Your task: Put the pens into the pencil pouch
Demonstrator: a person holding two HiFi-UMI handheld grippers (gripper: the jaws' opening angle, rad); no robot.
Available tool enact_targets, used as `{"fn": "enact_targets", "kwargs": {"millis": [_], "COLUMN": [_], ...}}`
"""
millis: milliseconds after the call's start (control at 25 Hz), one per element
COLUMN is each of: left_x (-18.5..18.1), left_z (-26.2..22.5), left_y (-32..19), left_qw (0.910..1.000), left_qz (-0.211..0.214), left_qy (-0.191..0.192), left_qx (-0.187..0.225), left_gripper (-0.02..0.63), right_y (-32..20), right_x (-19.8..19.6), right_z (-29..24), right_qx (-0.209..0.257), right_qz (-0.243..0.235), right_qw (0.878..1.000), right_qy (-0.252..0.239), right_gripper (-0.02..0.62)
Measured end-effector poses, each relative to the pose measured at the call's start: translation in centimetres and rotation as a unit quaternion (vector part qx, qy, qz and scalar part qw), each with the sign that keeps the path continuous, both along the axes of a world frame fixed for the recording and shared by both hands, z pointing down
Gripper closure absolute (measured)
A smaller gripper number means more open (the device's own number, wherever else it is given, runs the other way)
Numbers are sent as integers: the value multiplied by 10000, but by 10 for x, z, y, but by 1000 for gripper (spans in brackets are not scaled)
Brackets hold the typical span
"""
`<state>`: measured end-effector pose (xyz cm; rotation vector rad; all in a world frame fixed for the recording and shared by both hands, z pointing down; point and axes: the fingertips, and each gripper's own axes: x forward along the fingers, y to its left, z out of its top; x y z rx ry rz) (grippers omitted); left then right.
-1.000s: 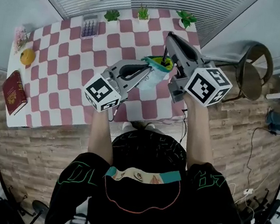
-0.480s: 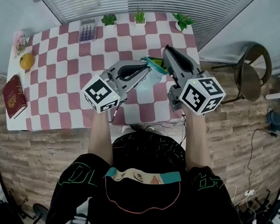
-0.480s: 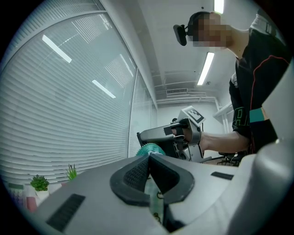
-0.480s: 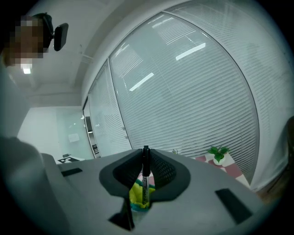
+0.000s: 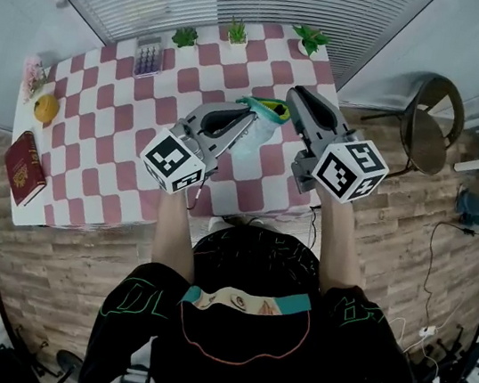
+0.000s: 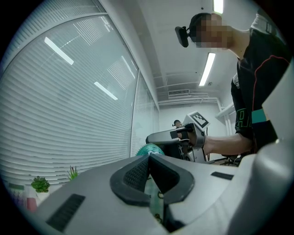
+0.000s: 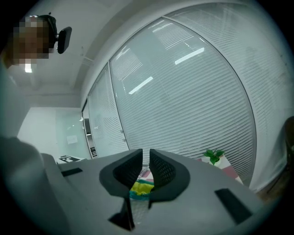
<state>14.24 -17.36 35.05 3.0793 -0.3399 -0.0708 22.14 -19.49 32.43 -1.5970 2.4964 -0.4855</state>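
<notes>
A teal pencil pouch (image 5: 265, 114) with a yellow lining hangs over the checkered table (image 5: 98, 119), mouth upward. My left gripper (image 5: 253, 116) is shut on its left edge; in the left gripper view the clear teal fabric (image 6: 149, 149) runs between the pressed pads (image 6: 138, 172). My right gripper (image 5: 296, 94) is just right of the pouch mouth. Its jaws stand a narrow gap apart, and I see nothing between the pads (image 7: 161, 170). Below them shows the pouch's yellow opening (image 7: 142, 188). No pen is in view.
A red book (image 5: 24, 168) and a yellow round thing (image 5: 46, 106) lie at the table's left end. Three small potted plants (image 5: 238, 31) and a purple holder (image 5: 149, 56) line the far edge by the blinds. A chair (image 5: 430, 126) stands right of the table.
My right gripper has shifted right, off the pouch mouth. The black pen that stood upright at the mouth a second ago no longer shows. The left gripper and pouch stayed put.
</notes>
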Motion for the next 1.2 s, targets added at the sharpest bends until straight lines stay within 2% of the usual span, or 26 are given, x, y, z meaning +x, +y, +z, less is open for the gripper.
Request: {"fn": "enact_targets", "kwargs": {"millis": [280,520,680,800,1000,1200], "left_x": [9,18,19,12,-11,-29], "left_z": [-7,-23,-34,-39,-37,-31], "left_y": [-16,-31,-45,-60,-84,-98], "left_qw": [9984,9943,9883,9779,9521,9301], "left_qz": [-487,-1010,-1517,-2089,-3047,-3658], "left_qy": [-263,-283,-163,-99,-111,-199], "left_qx": [130,194,90,-43,-235,-268], "left_gripper": [607,607,607,607,607,607], "right_y": [-5,-14,-20,-23,-28,-32], "right_x": [22,37,49,57,67,71], "right_z": [2,0,2,3,7,10], "right_qx": [-3,43,20,-13,-39,13], "right_qz": [275,498,739,901,1083,1238], "right_qw": [9996,9987,9971,9954,9920,9867], "right_qy": [-44,-13,161,314,651,1053], "right_gripper": [564,583,589,591,592,592]}}
